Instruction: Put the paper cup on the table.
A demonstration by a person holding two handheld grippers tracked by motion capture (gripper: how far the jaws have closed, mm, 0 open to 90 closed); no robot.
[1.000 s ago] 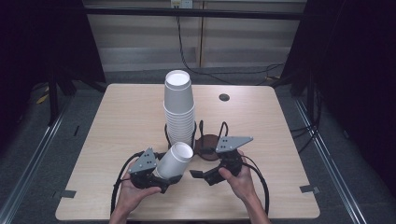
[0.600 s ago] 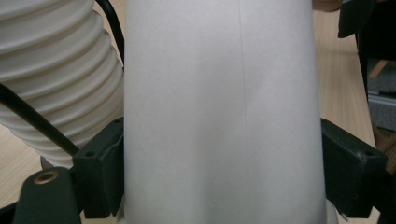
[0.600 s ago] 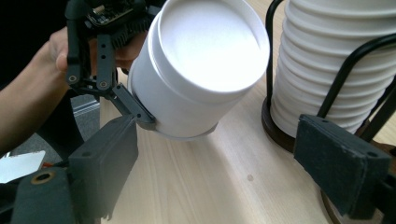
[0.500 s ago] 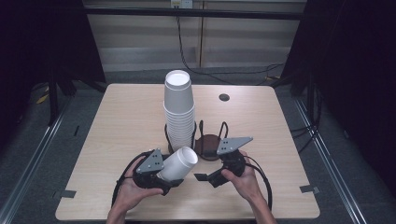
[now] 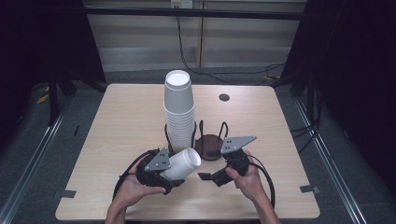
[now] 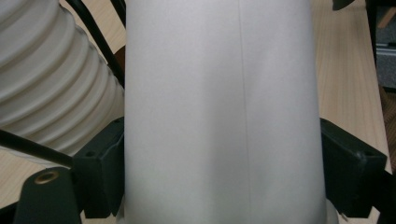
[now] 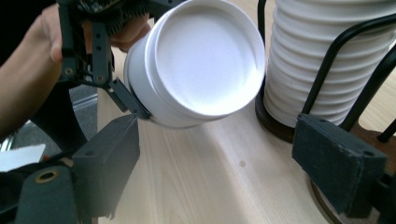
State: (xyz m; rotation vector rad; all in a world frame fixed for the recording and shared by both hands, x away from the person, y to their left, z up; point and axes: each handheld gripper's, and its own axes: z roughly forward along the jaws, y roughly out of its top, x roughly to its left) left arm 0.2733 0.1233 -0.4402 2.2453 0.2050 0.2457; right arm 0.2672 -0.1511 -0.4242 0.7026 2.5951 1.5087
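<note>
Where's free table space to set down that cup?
Bare table left of the cup stack, and right of the empty wire holder toward the edge. Crowded at front centre: held cup, left gripper, right gripper.

Cup (image 5: pixel 183 163) before cup stack (image 5: pixel 179 112)

- Left gripper (image 5: pixel 184 164): low at about 7 o'clock in the high view, jaws pointing toward 2 o'clock, clamped on a cup (image 5: pixel 182 164) lying tilted between them.
- Left hand (image 5: pixel 133 185): wrapped around the gripper's rear.
- Right gripper (image 5: pixel 205 176): about 5 o'clock, jaws apart, pointing toward 9 o'clock.
- Right hand (image 5: pixel 247 179): gripping from behind.
</note>
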